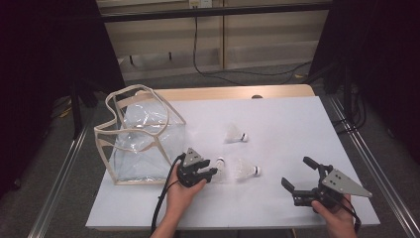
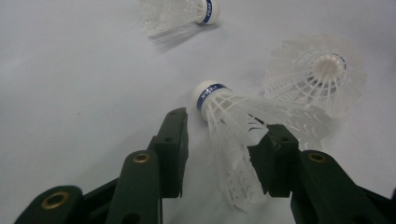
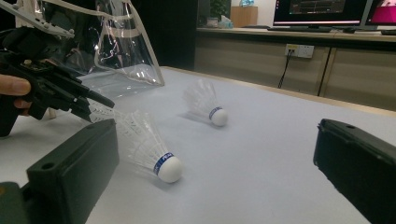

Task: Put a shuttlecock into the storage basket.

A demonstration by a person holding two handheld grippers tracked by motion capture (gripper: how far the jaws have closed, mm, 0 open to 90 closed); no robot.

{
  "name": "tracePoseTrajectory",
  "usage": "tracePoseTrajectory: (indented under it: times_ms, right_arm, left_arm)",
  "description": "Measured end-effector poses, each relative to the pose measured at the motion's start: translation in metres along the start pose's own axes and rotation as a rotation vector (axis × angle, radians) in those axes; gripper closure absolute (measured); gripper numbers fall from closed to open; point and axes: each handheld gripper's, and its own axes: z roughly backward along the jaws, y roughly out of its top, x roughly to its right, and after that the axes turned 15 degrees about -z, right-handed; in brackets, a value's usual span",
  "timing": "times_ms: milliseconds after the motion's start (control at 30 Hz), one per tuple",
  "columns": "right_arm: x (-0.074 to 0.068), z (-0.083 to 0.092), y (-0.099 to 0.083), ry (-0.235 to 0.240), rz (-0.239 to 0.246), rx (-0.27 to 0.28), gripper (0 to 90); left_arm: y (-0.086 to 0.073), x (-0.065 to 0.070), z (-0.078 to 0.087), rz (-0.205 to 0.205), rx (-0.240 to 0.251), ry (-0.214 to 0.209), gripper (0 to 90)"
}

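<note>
Three white shuttlecocks lie on the white table. My left gripper is open, with its jaws on either side of the feather skirt of one shuttlecock. The right jaw touches the feathers and the left jaw stands a little off them. Just beyond lies a second shuttlecock. The third shuttlecock rests farther back. At the front right, my right gripper is wide open and holds nothing. It points toward the left gripper.
A clear plastic bag with beige trim stands open at the table's left side. Cables trail on the floor behind the table. Metal rails run along both sides of the table.
</note>
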Motion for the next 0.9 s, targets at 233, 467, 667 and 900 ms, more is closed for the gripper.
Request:
tracePoseTrajectory:
  times_ms: [233,467,667,900]
  right_arm:
    - [0.001,0.001,0.000,-0.004,-0.005,0.002,0.0]
    - [0.001,0.000,0.000,0.002,-0.003,0.000,0.0]
    - [0.002,0.001,0.000,-0.002,-0.007,0.000,0.0]
    - [0.001,-0.002,0.000,0.006,-0.007,-0.002,0.0]
  left_arm:
    - [0.001,-0.001,-0.004,0.000,-0.010,-0.006,65.6]
    - [0.002,-0.002,-0.009,0.007,-0.024,-0.015,71.9]
    - [0.002,-0.002,-0.011,-0.001,-0.032,-0.030,83.5]
    - [0.002,-0.002,-0.009,0.016,-0.042,-0.032,88.0]
